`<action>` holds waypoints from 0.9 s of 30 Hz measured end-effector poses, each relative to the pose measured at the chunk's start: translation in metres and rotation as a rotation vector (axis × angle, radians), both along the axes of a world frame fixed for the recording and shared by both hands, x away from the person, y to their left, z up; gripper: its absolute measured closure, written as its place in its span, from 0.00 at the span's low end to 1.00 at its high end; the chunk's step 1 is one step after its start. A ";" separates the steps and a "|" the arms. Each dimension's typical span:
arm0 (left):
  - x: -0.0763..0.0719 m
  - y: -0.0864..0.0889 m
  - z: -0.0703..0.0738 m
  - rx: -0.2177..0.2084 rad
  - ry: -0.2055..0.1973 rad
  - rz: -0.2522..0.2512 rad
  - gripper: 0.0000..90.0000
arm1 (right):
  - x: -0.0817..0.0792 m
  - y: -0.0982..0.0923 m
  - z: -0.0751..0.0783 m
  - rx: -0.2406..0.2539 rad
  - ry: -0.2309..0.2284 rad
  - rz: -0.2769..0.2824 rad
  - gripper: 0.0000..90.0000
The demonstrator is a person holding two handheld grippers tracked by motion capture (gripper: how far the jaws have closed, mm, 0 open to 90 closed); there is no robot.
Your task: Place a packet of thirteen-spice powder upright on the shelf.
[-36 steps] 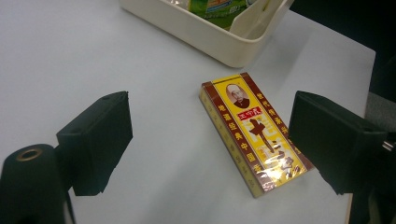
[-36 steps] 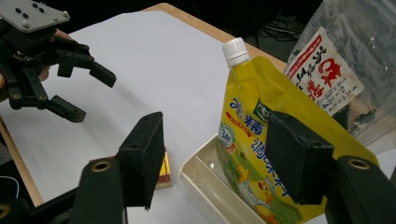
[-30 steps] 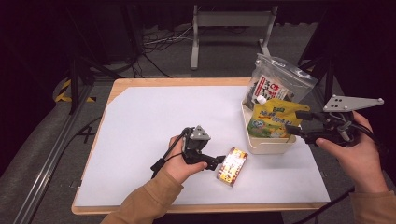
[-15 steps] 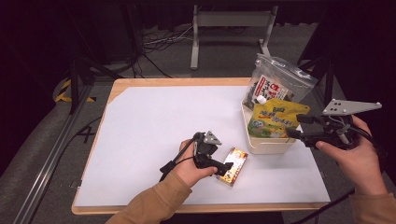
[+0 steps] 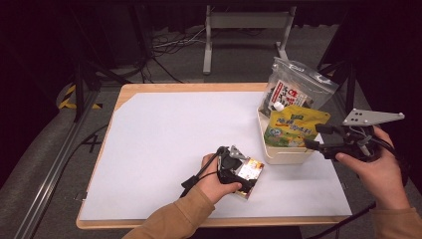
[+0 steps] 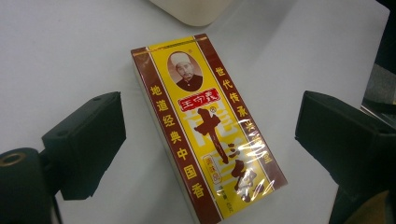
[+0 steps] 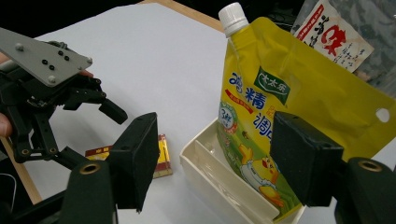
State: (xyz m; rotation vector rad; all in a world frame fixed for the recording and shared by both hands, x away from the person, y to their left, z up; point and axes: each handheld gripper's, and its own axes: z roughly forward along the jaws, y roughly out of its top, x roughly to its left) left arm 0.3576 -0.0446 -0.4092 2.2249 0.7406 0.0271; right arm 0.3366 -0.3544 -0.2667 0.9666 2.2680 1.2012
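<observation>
The bench (image 5: 164,134), a wooden top under a white sheet, carried everything. Toward its right edge stood a cream tray (image 5: 278,154), and in the tray leaned a yellow spouted pouch (image 5: 293,127) with a white cap, behind it a clear bag (image 5: 296,89) bearing a red-and-white label. The right gripper (image 5: 311,137) was held level just beside the tray's right wall; in the right gripper view its jaws stood spread on either side of the yellow pouch (image 7: 280,116), with nothing pinched, and they had just been opening. The tray (image 7: 219,182) showed a bare inner divider there. Near the front edge, left of the tray and apart from it, lay the spice box (image 5: 249,172), flat on the sheet with its long side slanting. The left gripper (image 5: 244,177) hung directly over it and hid part of it in the high view. In the left gripper view the jaws were spread wide, one on each side of the spice box (image 6: 205,126), neither touching it; they too had just been opening. The box was yellow with dark red borders, Chinese lettering, a small portrait near one end, and glossy wrapping.
</observation>
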 end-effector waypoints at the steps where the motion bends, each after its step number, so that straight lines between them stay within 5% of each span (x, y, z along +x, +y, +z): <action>1: 0.000 -0.001 -0.001 0.008 -0.002 0.000 0.10 | 0.000 0.000 -0.001 0.001 0.000 0.002 0.37; 27: -0.007 -0.024 -0.030 0.156 -0.028 -0.054 0.10 | 0.002 -0.001 -0.018 -0.008 0.027 0.001 0.35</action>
